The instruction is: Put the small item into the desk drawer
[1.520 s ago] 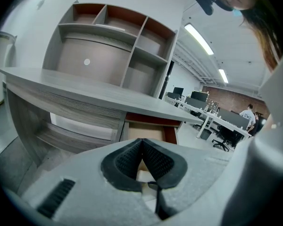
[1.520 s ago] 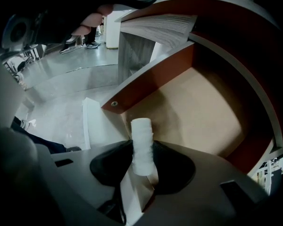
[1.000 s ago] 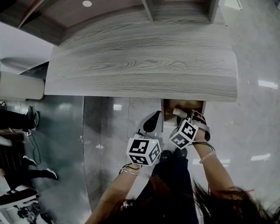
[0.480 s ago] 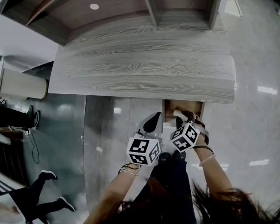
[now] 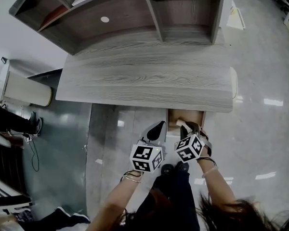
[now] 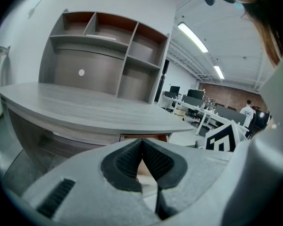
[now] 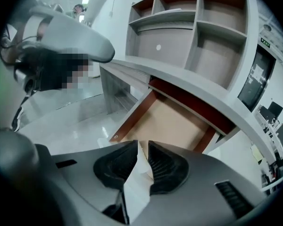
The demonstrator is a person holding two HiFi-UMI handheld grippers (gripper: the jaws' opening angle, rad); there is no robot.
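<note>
Head view: both forearms reach up from 6 o'clock. The left gripper (image 5: 159,125) and right gripper (image 5: 187,127) sit side by side below the near edge of the grey wood-grain desk (image 5: 149,81), the right one over the open drawer (image 5: 185,115). A shelf unit (image 5: 135,13) stands at 12 o'clock, and the glossy floor (image 5: 260,129) lies at 3.

Left gripper view: the jaws are clenched together and empty, level with the desk edge.

Right gripper view: the jaws are closing, with the small white item (image 7: 136,173) pinched between the pads, and the drawer's bare tray at 12 o'clock.

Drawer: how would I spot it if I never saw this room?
Start at the big grey desk with shelves behind. Under its front edge, near the right end, the drawer sticks out. It is the only thing pulled out, with reddish-brown sides and a pale floor.
</note>
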